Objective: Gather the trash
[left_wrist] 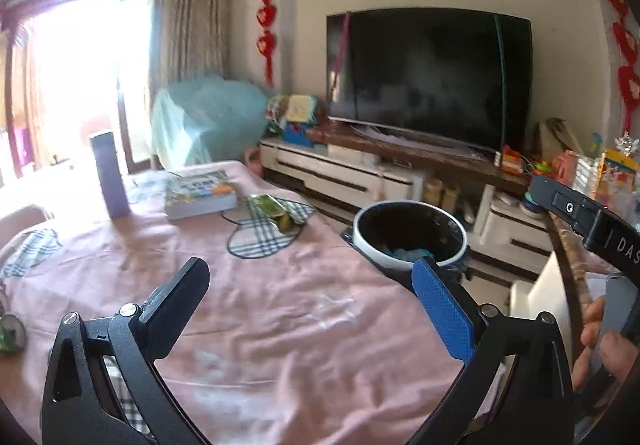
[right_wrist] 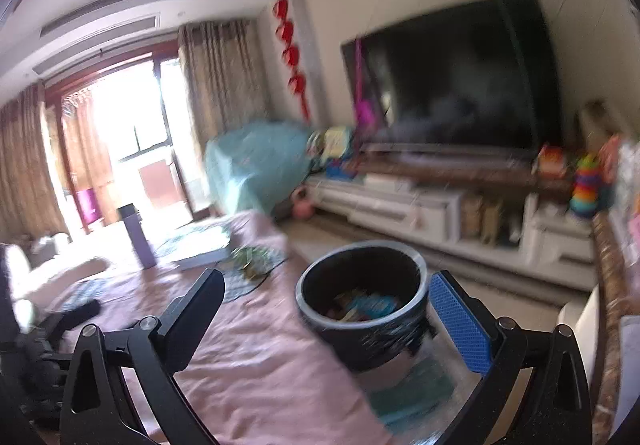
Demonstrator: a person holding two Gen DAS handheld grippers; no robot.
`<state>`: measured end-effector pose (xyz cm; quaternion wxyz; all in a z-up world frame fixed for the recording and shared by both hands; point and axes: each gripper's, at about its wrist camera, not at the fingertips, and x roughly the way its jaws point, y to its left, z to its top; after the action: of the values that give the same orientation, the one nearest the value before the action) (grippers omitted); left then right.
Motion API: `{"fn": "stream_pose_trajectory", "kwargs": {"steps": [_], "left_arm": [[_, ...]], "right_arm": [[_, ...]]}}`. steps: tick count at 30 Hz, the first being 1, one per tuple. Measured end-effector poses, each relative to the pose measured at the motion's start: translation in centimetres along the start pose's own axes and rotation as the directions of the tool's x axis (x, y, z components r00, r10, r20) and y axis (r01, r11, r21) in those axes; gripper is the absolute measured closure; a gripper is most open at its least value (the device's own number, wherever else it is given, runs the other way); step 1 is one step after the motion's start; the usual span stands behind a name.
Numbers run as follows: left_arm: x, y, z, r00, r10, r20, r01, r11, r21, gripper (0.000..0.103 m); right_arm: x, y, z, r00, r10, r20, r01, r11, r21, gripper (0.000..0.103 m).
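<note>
A round dark trash bin (left_wrist: pixel 410 241) with a pale rim stands beside the table's right edge; it shows closer in the right wrist view (right_wrist: pixel 362 301) with blue and mixed wrappers inside. A green snack wrapper (left_wrist: pixel 276 211) lies on a plaid heart patch of the pink tablecloth (left_wrist: pixel 280 325), and shows blurred in the right wrist view (right_wrist: pixel 252 259). My left gripper (left_wrist: pixel 310 305) is open and empty above the cloth. My right gripper (right_wrist: pixel 328 317) is open and empty, its blue-padded finger next to the bin.
A thick book (left_wrist: pixel 200 193) and a purple bottle (left_wrist: pixel 110 175) stand further back on the table. A small green item (left_wrist: pixel 10 333) lies at the left edge. A TV (left_wrist: pixel 428 77) on a low cabinet (left_wrist: pixel 360 173) lines the far wall. The right gripper's body (left_wrist: pixel 580 213) shows at right.
</note>
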<state>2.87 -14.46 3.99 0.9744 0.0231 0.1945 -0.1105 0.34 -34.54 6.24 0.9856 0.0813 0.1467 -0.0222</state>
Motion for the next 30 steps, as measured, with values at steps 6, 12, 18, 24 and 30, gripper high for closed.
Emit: {"fn": "stream_pose_trajectory", "kwargs": {"steps": [6,12,18,24,30], "left_arm": [[-0.4,0.7,-1.9,0.993,0.088,0.076,-0.088,0.996,0.001,0.0],[-0.6,1.2,-3.4,0.982,0.158,0.102,-0.159,0.987,0.003,0.0],[-0.7,1.8,-4.1,0.98,0.174,0.097,-0.173,0.985,-0.013,0.0],[-1.0,1.7,-4.4,0.975,0.198,0.1,-0.197,0.98,-0.014,0.0],[-1.2,1.7,-4.3,0.975,0.199,0.101,-0.198,0.98,-0.022,0.0]], "right_arm": [[0.5,0.6,-3.0,0.998,-0.048,0.044,0.05,0.998,-0.036,0.0],[0.8,0.8,-5.1,0.997,-0.072,0.021,0.073,0.996,-0.056,0.0],[0.8,0.9,-6.0,0.996,-0.088,0.009,0.088,0.994,-0.057,0.0],[1.0,0.8,-6.5,0.995,-0.101,0.007,0.102,0.993,-0.052,0.0],[0.7,0.9,-6.4,0.993,-0.118,0.019,0.119,0.991,-0.056,0.0]]}}
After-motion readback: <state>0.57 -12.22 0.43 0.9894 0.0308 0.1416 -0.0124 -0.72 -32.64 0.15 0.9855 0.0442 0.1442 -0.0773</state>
